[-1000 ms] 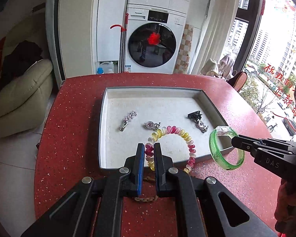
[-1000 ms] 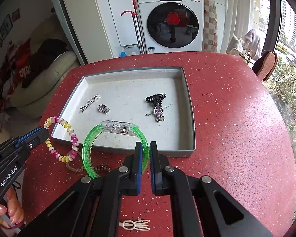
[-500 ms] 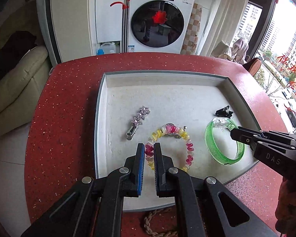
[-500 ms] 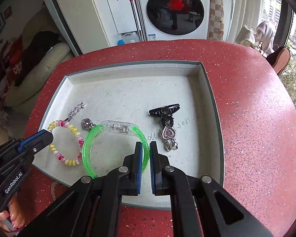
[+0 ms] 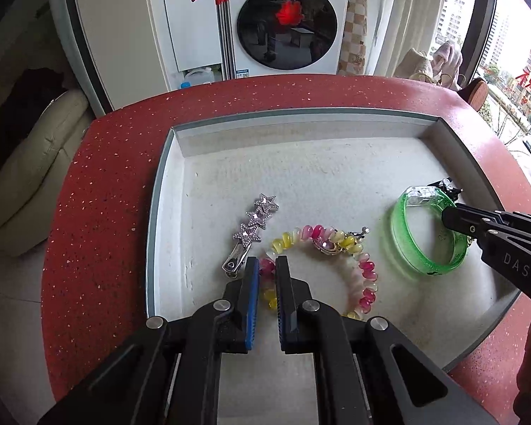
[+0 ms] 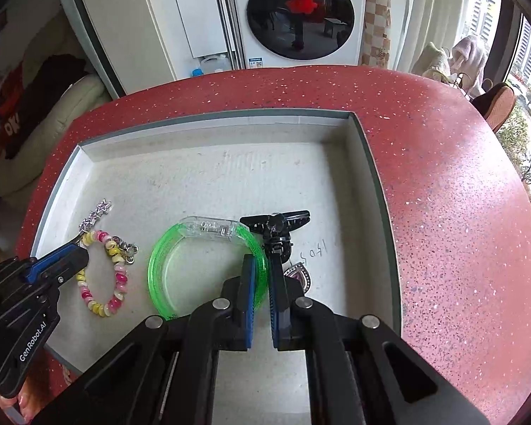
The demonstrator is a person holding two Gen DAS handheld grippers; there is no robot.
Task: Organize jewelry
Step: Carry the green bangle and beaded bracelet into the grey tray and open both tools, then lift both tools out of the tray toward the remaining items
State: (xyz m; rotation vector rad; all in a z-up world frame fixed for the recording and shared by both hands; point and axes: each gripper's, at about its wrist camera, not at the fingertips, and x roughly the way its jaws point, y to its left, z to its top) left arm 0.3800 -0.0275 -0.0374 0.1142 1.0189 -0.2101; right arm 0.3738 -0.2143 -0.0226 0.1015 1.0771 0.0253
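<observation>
A grey tray [image 5: 163, 191] [image 6: 375, 177] sits on the red table. My left gripper [image 5: 267, 265] is shut on a pink-and-yellow bead bracelet [image 5: 366, 272] [image 6: 118, 283], which lies low on the tray floor. My right gripper [image 6: 260, 265] is shut on a green bangle [image 6: 159, 265] [image 5: 403, 244], also low on the tray floor. A silver star hair clip [image 5: 251, 230] [image 6: 95, 214] lies left of the beads. A small heart charm [image 5: 327, 246] lies under the bracelet's far side. A black clip with a purple heart pendant [image 6: 276, 226] lies right of the bangle.
The red speckled table [image 5: 99, 194] [image 6: 460, 212] surrounds the tray. A washing machine [image 5: 283, 21] stands behind it, a cream sofa [image 5: 28, 163] to the left, and a window with a chair [image 6: 499, 102] to the right.
Both grippers have moved forward over the tray and down, carrying the bead bracelet and the green bangle from the tray's front edge onto its floor.
</observation>
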